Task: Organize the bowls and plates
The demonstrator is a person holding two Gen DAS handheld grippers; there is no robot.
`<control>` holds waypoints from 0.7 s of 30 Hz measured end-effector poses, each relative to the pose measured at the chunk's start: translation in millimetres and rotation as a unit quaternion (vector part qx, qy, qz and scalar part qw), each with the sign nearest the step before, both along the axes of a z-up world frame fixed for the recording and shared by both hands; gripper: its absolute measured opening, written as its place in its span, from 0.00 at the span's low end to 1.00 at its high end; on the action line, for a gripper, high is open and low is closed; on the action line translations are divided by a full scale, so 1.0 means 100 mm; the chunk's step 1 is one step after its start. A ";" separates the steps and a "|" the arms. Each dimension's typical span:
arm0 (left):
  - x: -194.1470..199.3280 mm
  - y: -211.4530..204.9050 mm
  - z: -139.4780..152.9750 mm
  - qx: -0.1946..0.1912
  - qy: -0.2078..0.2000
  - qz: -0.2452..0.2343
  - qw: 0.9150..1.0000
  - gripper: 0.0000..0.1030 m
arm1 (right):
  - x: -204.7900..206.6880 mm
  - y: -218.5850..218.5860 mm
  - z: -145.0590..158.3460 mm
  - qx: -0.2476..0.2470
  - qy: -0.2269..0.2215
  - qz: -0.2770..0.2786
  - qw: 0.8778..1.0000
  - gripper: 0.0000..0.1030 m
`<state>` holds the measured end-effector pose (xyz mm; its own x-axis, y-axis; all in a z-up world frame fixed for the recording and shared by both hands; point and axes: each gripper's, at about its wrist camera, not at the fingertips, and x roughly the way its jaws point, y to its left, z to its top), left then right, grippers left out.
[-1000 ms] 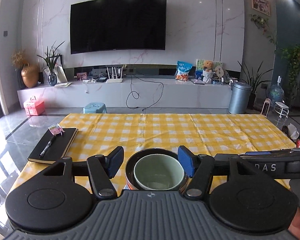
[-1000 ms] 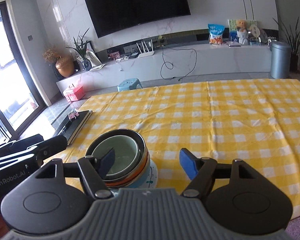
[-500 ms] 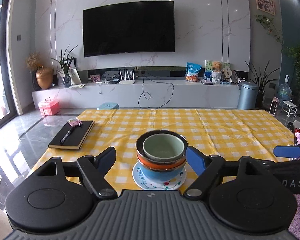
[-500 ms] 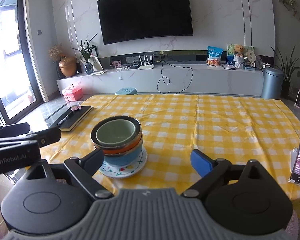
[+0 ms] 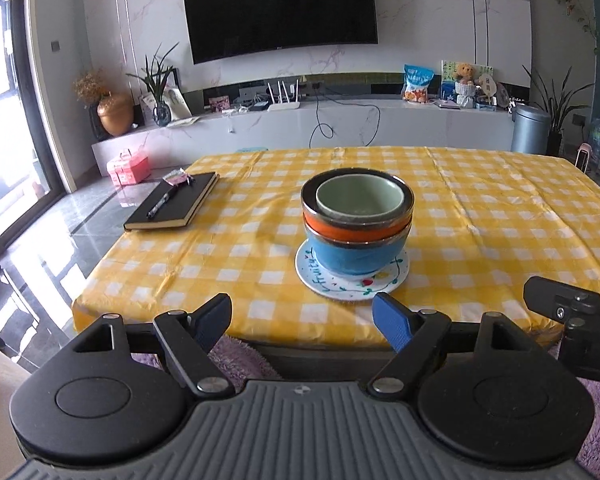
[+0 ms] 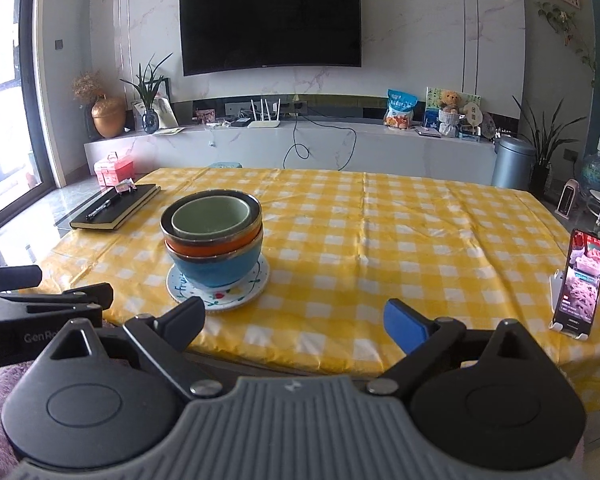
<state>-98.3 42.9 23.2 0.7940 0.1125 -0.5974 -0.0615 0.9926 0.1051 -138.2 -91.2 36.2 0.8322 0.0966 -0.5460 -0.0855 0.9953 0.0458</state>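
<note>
The stacked bowls (image 5: 357, 224) on the plate (image 5: 352, 280) sit beyond both released grippers, touching neither.

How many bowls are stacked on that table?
3, nested on the plate: blue bowl at the bottom, orange bowl inside it, green bowl on top. A further bowl could be hidden inside the stack.

"Bright in here, isn't it? All daylight from the glass door (image 6: 4, 92) on the left."

"Yes, it's blown out white, and the floor (image 5: 40, 248) beside the counter's (image 5: 480, 208) left edge glares."

"Bowls (image 5: 358, 220) look sharp, soft shadow under them."

"Walls bow at the edges though, corners go dark, and the television (image 6: 270, 20) curves."
</note>
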 end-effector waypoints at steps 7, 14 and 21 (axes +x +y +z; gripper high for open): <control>-0.09 0.07 -0.04 -0.010 0.002 0.012 1.000 0.91 | 0.03 0.03 -0.13 0.007 0.027 -0.001 1.000 0.92; -0.11 0.06 -0.01 -0.006 -0.002 0.015 1.000 0.91 | -0.05 0.10 -0.07 -0.001 0.003 0.014 1.000 0.94; -0.11 0.07 0.00 -0.005 -0.002 0.017 1.000 0.91 | -0.09 0.10 -0.07 -0.004 -0.003 0.015 1.000 0.94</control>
